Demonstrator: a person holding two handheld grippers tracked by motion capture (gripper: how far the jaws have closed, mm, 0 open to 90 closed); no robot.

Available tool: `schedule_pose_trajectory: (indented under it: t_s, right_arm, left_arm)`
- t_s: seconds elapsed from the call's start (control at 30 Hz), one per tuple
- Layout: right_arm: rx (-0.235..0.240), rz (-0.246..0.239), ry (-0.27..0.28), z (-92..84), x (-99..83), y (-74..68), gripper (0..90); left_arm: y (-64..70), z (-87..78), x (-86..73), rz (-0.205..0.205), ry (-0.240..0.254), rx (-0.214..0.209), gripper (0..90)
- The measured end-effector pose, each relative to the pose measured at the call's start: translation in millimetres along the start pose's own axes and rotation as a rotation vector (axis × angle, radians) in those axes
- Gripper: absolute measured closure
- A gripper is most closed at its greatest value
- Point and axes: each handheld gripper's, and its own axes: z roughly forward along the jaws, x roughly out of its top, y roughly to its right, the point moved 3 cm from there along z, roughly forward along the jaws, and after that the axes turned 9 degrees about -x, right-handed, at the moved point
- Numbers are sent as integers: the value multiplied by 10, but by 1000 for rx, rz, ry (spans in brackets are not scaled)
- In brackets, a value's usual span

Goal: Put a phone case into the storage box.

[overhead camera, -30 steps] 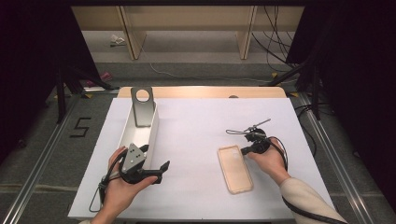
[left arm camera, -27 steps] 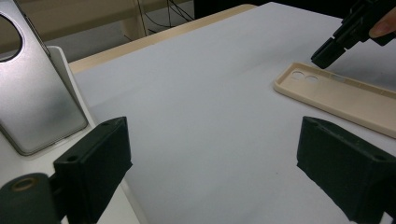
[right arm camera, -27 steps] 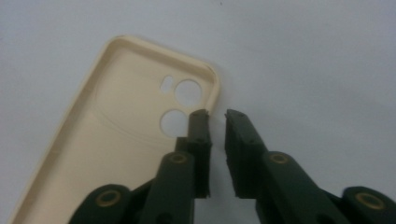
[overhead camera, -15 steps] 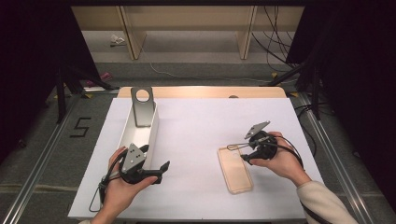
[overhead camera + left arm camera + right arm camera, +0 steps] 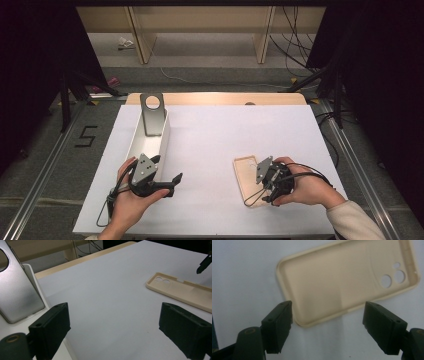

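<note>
Cameras: one overhead, two gripper-mounted.
I see the table (image 5: 210, 145) from above; both close gripper views share the phone case (image 5: 342, 277).

The right gripper (image 5: 263, 192) is held in the right hand (image 5: 305, 187) directly above the near end of the phone case (image 5: 246, 175), its jaws having just been opening and now spread wide with nothing between them. The left gripper (image 5: 172, 181) is held in the left hand (image 5: 130, 200), well left of the case, jaws spread wide and empty.
</note>
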Motion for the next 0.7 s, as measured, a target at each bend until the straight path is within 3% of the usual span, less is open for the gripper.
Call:
schedule_pose_trajectory:
  t_s: [0.3,0.7]
  right_arm:
    - [38,-97,-54,91,114,-141,266]
    - [64,-131,-84,216,207,-218,333]
  left_arm:
    - [4,11,-1,2,-1,-4,94]
    - [9,13,-1,3,-1,-6,94]
